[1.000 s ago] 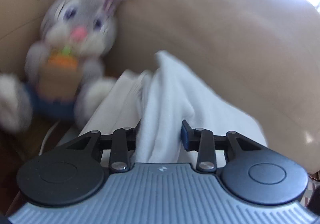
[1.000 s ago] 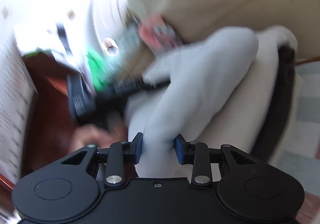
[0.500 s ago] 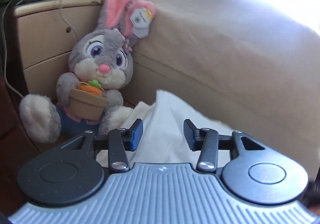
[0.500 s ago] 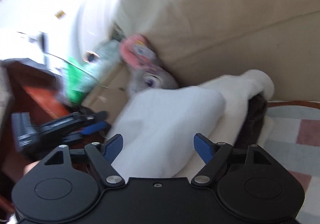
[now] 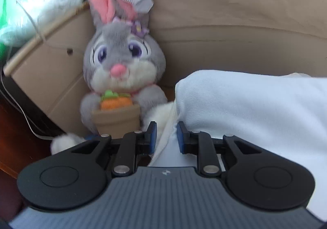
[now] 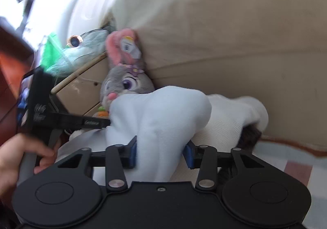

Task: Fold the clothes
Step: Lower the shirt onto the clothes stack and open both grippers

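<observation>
The white garment [image 6: 163,118] lay bunched on the sofa [image 6: 224,34], beside a plush rabbit [image 5: 122,61]. The right gripper [image 6: 160,154] was closing around a thick fold, pads touching it. The left gripper [image 5: 166,137] was closing, cloth edge between its pads.

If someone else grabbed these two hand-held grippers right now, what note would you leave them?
Left gripper: jaws closing around an edge of the white garment; pads not clearly pressing yet.
Right gripper: jaws closing on a raised bunch of the same garment, cloth filling the gap.
Garment: lies in a rumpled heap on the seat against the beige cushion, beside the plush bunny. A dark cloth peeks out beneath.
Done: nothing neatly folded that I can see.
Left: secure both grips, spread the garment flat, fold it.
</observation>
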`<state>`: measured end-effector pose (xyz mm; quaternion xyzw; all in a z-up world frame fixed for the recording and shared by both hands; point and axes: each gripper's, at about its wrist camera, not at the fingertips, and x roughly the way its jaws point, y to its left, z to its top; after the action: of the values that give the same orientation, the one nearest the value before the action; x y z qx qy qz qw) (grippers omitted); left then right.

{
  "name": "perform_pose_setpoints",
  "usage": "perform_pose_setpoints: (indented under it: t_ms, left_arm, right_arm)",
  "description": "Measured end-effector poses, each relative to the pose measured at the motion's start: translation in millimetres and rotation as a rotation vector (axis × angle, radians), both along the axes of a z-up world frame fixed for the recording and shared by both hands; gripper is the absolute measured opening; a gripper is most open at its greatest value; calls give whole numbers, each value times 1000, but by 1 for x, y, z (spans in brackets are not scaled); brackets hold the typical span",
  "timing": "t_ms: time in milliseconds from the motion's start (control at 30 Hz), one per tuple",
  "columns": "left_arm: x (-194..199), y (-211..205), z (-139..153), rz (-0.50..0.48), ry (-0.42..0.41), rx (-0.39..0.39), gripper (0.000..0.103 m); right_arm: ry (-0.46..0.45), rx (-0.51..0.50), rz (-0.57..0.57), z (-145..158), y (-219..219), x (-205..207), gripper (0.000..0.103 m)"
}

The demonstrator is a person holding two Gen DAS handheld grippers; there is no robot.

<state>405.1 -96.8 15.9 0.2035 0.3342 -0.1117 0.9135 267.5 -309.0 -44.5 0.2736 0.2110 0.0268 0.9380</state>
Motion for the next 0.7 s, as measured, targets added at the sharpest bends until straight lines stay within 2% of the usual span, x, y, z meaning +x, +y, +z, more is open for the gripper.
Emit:
perform_pose_setpoints:
  t_ms: [67,100,133,167,200,233,300,400,467,567,667,700]
  left_arm:
    - [-4,2,10,1,-22,-28,21]
    - [-7,3,16,4,-34,-44,21]
    - [-10,1,21,10,-78,4,14]
    - [-14,-1,26,14,-117,43,3]
    - [-15,0,31,2,-128,23,3]
    - [-17,2,36,-10,-138,3,3]
    - [-20,4,46,-38,-153,-41,3]
    - [-14,-1,52,-153,-61,-177,3]
    - [0,-13,42,-160,24,-197,3]
    - [28,-22,21,-51,87,-135,3]
    - [50,-21,3,34,94,-33,3]
    - [52,-14,0,44,110,-55,3]
  right_arm:
    - [-4,-3,-66,8,-5,-10,62]
    - [-9,-16,-104,13,-7,-16,62]
    - [-14,-30,-141,18,-9,-22,61]
    - [-33,-56,-159,25,-9,-29,54]
    - [-67,-95,-155,34,-9,-38,42]
    - [-101,-134,-151,43,-9,-47,40]
    - [-127,-203,-47,55,-6,-48,40]
    - [-108,-345,50,57,8,-29,41]
    - [-71,-395,92,46,12,-13,42]
    - [26,-373,48,22,6,10,47]
    - [54,-293,-43,6,4,1,50]
    - [50,-283,-66,3,8,-7,52]
